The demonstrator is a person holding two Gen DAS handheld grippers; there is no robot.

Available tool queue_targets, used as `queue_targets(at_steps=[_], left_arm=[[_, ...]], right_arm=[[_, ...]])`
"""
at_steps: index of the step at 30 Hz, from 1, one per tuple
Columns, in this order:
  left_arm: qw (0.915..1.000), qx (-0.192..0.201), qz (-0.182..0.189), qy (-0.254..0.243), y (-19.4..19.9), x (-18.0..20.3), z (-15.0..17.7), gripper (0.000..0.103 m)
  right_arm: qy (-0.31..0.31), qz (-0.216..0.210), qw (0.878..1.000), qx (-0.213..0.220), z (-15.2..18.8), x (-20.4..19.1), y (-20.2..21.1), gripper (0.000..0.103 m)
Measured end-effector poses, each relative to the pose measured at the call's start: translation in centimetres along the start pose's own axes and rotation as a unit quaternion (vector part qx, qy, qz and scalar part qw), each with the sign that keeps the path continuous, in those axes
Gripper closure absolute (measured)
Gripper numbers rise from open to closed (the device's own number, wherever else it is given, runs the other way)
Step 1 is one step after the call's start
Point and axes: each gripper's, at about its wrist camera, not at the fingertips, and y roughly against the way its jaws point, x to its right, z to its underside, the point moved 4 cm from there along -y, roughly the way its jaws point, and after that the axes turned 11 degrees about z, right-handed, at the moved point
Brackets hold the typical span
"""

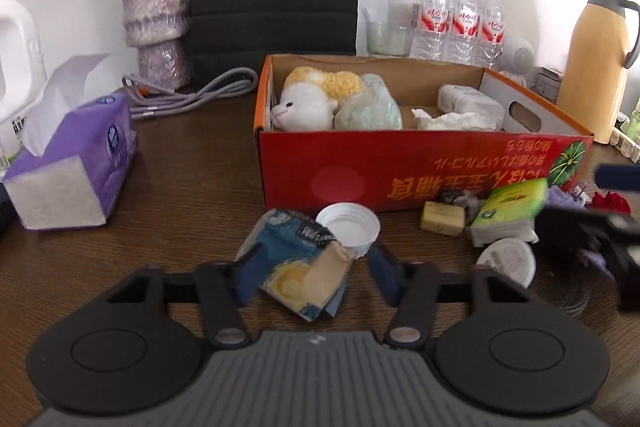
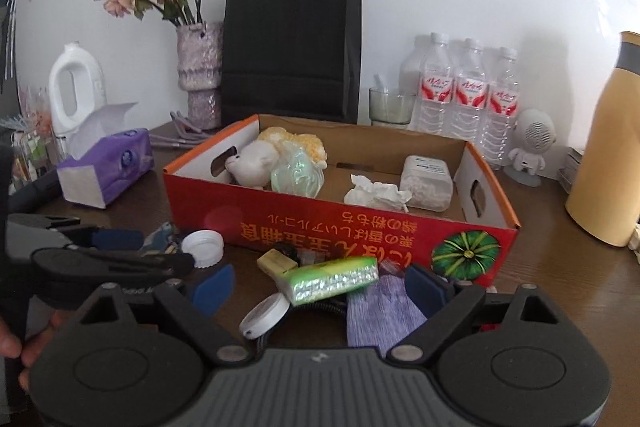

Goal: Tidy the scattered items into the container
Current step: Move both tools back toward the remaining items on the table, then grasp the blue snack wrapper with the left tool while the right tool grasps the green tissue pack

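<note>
A red cardboard box [image 1: 400, 171] holds a plush sheep [image 1: 308, 103], a pale green bag, a crumpled tissue and a white case. In front of it my left gripper [image 1: 316, 275] straddles a crumpled blue and yellow packet [image 1: 296, 267]. Its left pad touches the packet and its right pad stands just clear, beside a white cap [image 1: 348, 231]. My right gripper [image 2: 320, 289] is wide open over a green tissue pack [image 2: 332, 279], a white round lid [image 2: 264, 317] and a purple cloth [image 2: 380, 311]. A yellow block [image 2: 276, 261] lies against the box.
A purple tissue box [image 1: 72, 167] sits left of the box, with a vase of dried flowers [image 1: 156, 23] and a grey cable [image 1: 192, 95] behind. A black bag [image 2: 292, 43], water bottles [image 2: 468, 95], a small white speaker [image 2: 528, 151] and a yellow flask [image 1: 592, 67] line the back.
</note>
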Motion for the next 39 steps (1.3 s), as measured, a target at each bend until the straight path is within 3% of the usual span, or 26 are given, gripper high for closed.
queue_targets(at_steps=[4,7,10,13,17,19,23,25,27,28,29,34,36,39], left_arm=[[0.9999,0.008,0.007,0.010,0.3,-0.7,0.2,0.084],[0.9998,0.018,0.007,0.004,0.9,-0.6,0.1,0.093],[0.9996,0.025,0.009,-0.001,1.5,-0.5,0.0,0.097],[0.9995,0.031,0.006,-0.002,2.3,-0.5,0.0,0.098],[0.9985,0.050,0.005,-0.019,5.4,0.4,0.2,0.098],[0.9975,0.057,0.012,-0.041,7.2,1.4,0.7,0.098],[0.9964,0.046,0.039,-0.060,9.8,3.1,3.0,0.098],[0.9973,0.031,0.039,-0.053,10.1,3.5,4.3,0.098],[0.9983,0.022,0.035,-0.042,10.0,3.6,5.2,0.098],[0.9986,0.019,0.031,-0.038,10.0,3.6,5.5,0.098],[0.9988,0.020,0.028,-0.035,10.1,3.7,5.7,0.098],[0.9987,0.021,0.026,-0.039,9.8,3.7,5.6,0.097],[0.9988,0.019,0.026,-0.038,9.5,3.6,5.6,0.097],[0.9988,0.018,0.030,-0.035,9.4,3.4,5.7,0.097]], right_arm=[[0.001,0.000,1.000,-0.019,-0.9,-0.6,-2.9,0.011],[0.020,0.013,0.999,-0.037,-0.7,-1.1,-4.7,0.012],[0.019,0.009,0.998,-0.060,-0.3,-1.1,-5.9,0.030],[0.007,0.011,0.997,-0.077,0.0,-0.8,-6.3,0.035],[-0.027,0.020,0.998,-0.045,-0.9,0.1,-4.0,0.094],[-0.041,0.009,0.999,-0.028,-1.2,0.7,-2.3,0.100],[-0.047,0.000,0.999,-0.021,-0.4,1.5,0.3,0.100],[-0.064,-0.007,0.997,-0.038,0.2,2.1,0.3,0.098],[-0.112,-0.019,0.991,-0.074,0.5,2.8,-0.5,0.081],[-0.139,-0.032,0.985,-0.096,0.8,3.1,-1.1,0.063],[-0.165,-0.049,0.978,-0.115,0.9,3.2,-1.7,0.060],[-0.232,-0.075,0.957,-0.156,0.4,3.1,-4.4,0.061],[-0.226,-0.070,0.958,-0.160,0.1,2.5,-5.5,0.061],[-0.183,-0.048,0.971,-0.149,-0.1,1.0,-6.4,0.072]])
